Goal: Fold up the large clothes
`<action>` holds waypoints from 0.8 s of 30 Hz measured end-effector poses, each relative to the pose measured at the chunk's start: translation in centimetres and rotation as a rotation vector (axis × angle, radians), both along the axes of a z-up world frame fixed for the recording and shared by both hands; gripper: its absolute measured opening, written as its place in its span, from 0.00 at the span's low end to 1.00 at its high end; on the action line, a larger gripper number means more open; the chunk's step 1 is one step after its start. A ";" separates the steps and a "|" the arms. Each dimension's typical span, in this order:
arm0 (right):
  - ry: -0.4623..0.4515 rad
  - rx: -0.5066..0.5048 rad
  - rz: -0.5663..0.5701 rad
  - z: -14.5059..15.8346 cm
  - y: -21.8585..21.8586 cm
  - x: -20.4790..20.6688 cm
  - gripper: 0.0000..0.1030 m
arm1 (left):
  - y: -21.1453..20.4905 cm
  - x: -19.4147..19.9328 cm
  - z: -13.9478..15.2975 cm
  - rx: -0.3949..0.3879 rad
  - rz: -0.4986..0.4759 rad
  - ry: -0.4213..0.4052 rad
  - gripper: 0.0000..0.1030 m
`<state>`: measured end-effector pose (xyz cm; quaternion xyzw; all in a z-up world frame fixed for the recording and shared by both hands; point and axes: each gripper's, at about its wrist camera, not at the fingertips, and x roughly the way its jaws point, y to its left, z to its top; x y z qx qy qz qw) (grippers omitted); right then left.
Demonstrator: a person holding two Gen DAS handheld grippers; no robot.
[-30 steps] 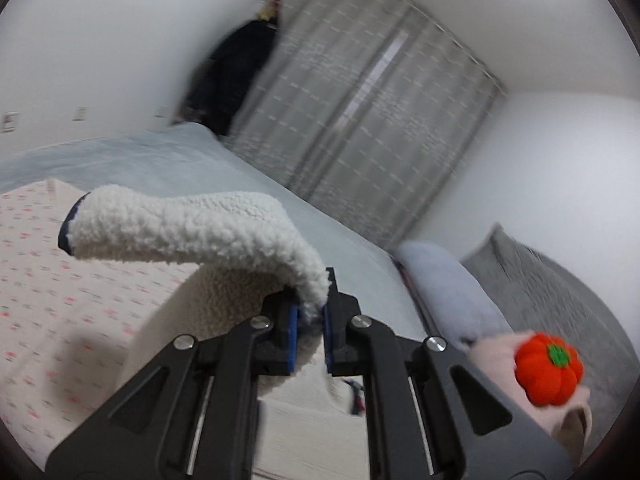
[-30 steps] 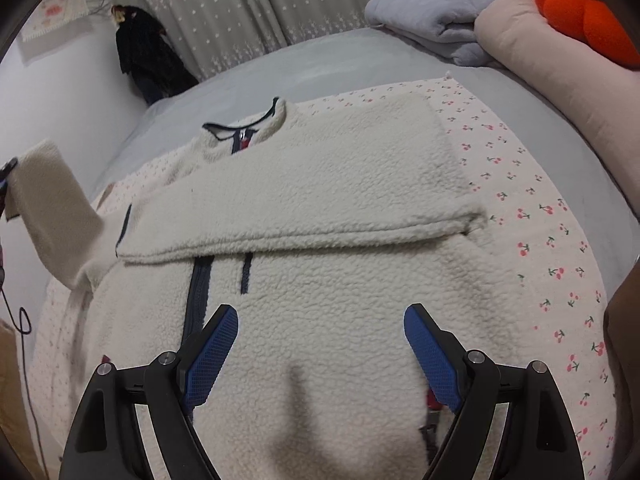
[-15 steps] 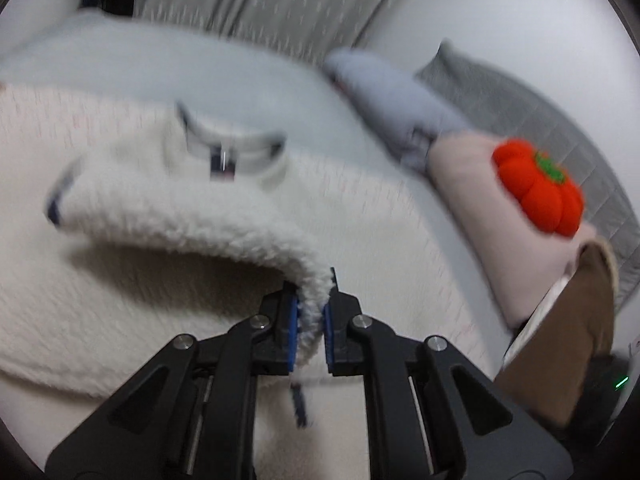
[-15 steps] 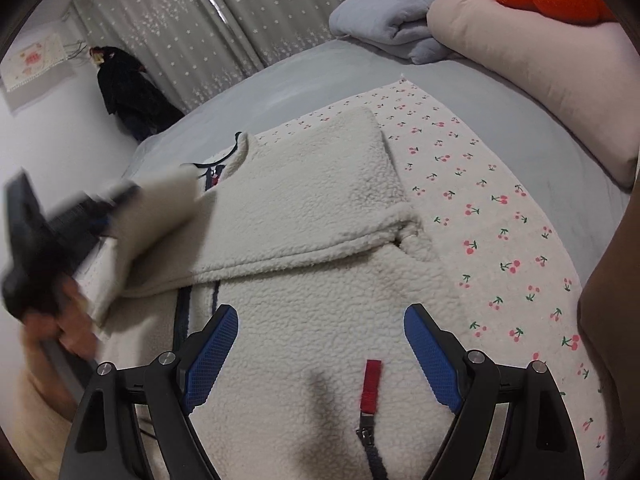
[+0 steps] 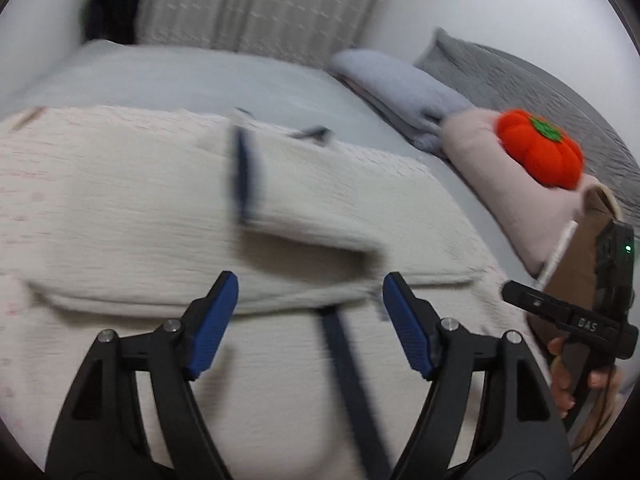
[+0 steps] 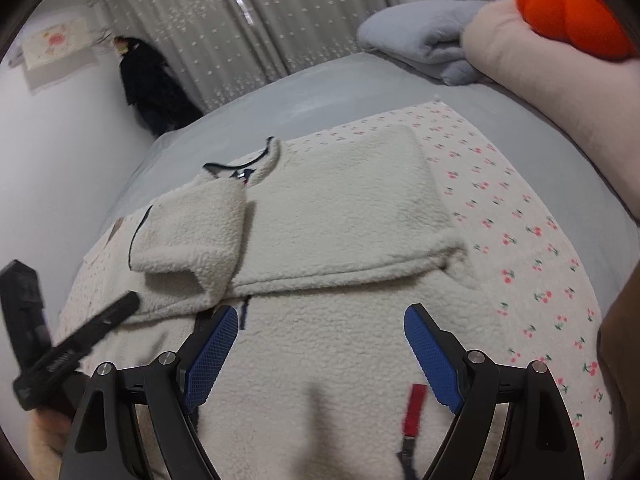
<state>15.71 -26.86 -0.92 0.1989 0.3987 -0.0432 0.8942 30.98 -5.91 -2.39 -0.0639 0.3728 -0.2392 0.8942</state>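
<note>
The left tool [image 5: 310,326] has just let go: a second ago it was pinched on the left sleeve [image 6: 192,236] and carrying it up over the bed, and now its jaws have been opening and stand apart with nothing between them, the sleeve lying doubled across the chest of the cream fleece jacket [image 6: 340,216]. The jacket lies front-up on the cherry-print sheet [image 6: 520,240], its other sleeve already folded across, so both sleeves look to be in. To the right, the right tool [image 6: 320,356] hovers wide open and empty above the jacket's lower half, near the red zipper pull [image 6: 412,404], which suggests the hem fold comes next.
</note>
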 end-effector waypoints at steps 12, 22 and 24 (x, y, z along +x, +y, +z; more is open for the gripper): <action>0.002 -0.387 0.300 -0.9 16.0 11.3 0.83 | 9.5 5.7 -5.6 -0.011 0.288 0.069 0.54; 0.026 0.076 0.006 -3.8 2.0 13.8 0.59 | 9.7 5.5 -7.1 0.011 0.265 0.076 0.53; -0.008 0.326 0.008 -5.3 -2.5 12.1 0.60 | 9.6 5.4 -6.9 0.028 0.263 0.072 0.53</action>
